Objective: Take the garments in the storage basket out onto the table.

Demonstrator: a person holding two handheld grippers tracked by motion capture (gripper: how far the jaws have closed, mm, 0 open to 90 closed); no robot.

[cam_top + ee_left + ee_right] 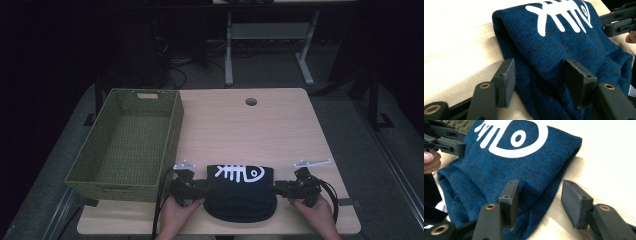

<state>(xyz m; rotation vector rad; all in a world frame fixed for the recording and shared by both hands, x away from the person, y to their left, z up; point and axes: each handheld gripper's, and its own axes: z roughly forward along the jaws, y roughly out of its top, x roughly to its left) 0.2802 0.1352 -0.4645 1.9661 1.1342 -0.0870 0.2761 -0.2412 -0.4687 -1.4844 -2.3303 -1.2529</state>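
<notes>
A folded dark blue knit garment [241, 192] with a white fish-skeleton print lies at the table's near edge, between the person's two hands. My left gripper [202, 186] is at its left side. In the left gripper view my left gripper [539, 67] is open, its jaws straddling the garment [554, 47] edge without pressing on it. My right gripper [277, 188] is at the garment's right side. In the right gripper view my right gripper [540, 190] is open, the fold of the garment [506, 167] lying between its jaws.
A green woven basket [125, 185] stands empty along the left side of the wooden table [250, 130]. A round cable hole [251, 102] sits near the far edge. Desk legs and cables stand on the floor beyond.
</notes>
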